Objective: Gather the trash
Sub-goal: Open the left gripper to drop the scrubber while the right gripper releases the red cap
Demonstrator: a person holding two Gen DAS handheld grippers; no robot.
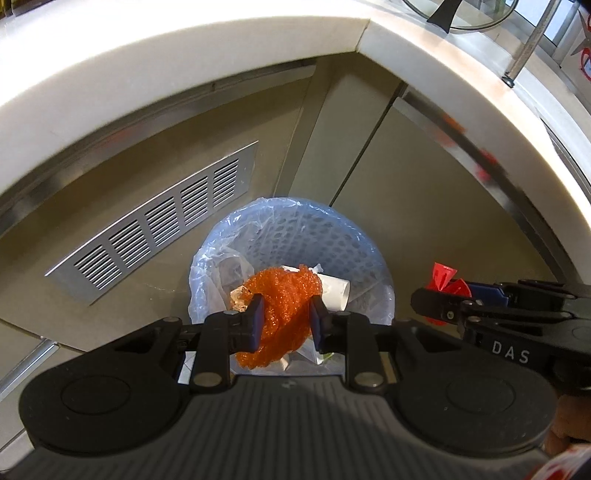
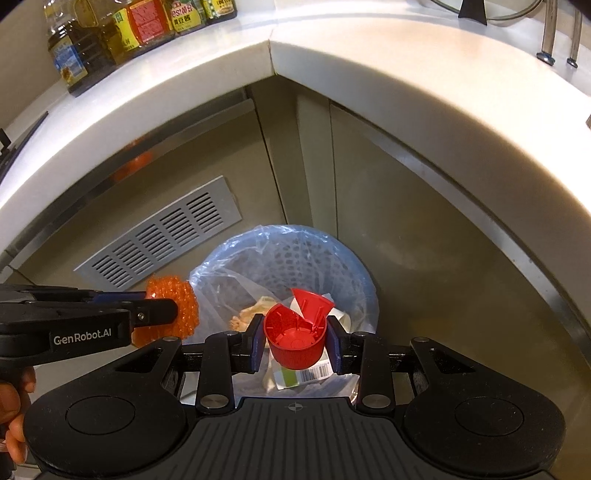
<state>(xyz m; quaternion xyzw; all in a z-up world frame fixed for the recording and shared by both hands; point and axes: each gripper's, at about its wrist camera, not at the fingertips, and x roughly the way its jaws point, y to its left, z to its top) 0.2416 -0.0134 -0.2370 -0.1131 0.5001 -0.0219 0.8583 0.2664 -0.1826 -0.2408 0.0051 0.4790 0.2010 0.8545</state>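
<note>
My left gripper (image 1: 286, 317) is shut on a crumpled orange mesh net (image 1: 284, 314) and holds it over a blue perforated trash bin (image 1: 332, 236) lined with a clear bag. My right gripper (image 2: 295, 338) is shut on a red plastic flip-top cap (image 2: 297, 332), also above the bin (image 2: 325, 258). In the right wrist view the left gripper with the net (image 2: 173, 306) is at the left, beside the bin. In the left wrist view the right gripper with the cap (image 1: 445, 282) is at the right. Paper and wrappers (image 2: 299, 376) lie in the bin.
The bin stands on the floor in a corner of beige cabinets under a white countertop (image 2: 332, 48). A metal vent grille (image 1: 159, 221) is in the left cabinet face. Oil and sauce bottles (image 2: 122, 33) stand on the counter.
</note>
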